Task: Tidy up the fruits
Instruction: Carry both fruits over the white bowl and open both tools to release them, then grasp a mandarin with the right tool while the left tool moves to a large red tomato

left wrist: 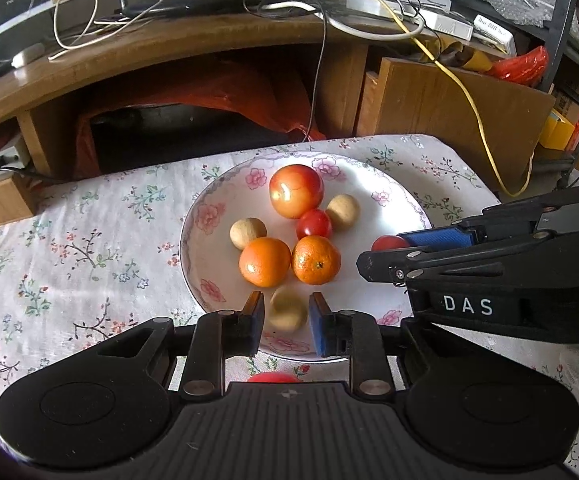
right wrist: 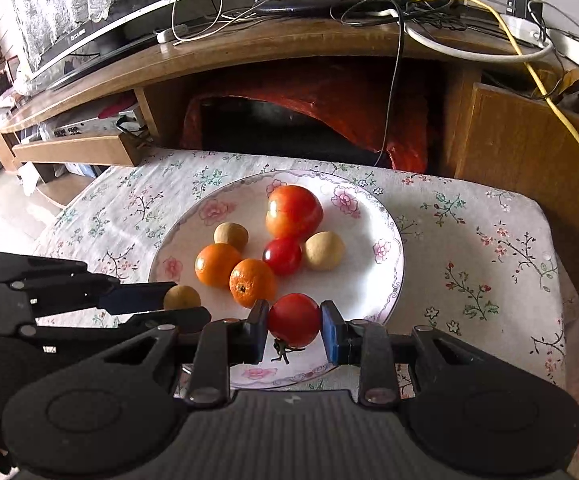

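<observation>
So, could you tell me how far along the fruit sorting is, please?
Six fruits already sit on the plate. In hand: the right gripper is clamping a tomato, and a tan fruit sits blurred between the left gripper pads, over the plate. Left: setting both down, then a red fruit below the plate.

On the plate (left wrist: 405, 200), the left gripper (left wrist: 285, 316) frames a blurred tan fruit (left wrist: 288, 313) (pads not touching), just before two oranges (left wrist: 289, 261).

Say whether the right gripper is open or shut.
Shut: the right gripper has its blue pads pressed against both sides of a small tomato.
</observation>
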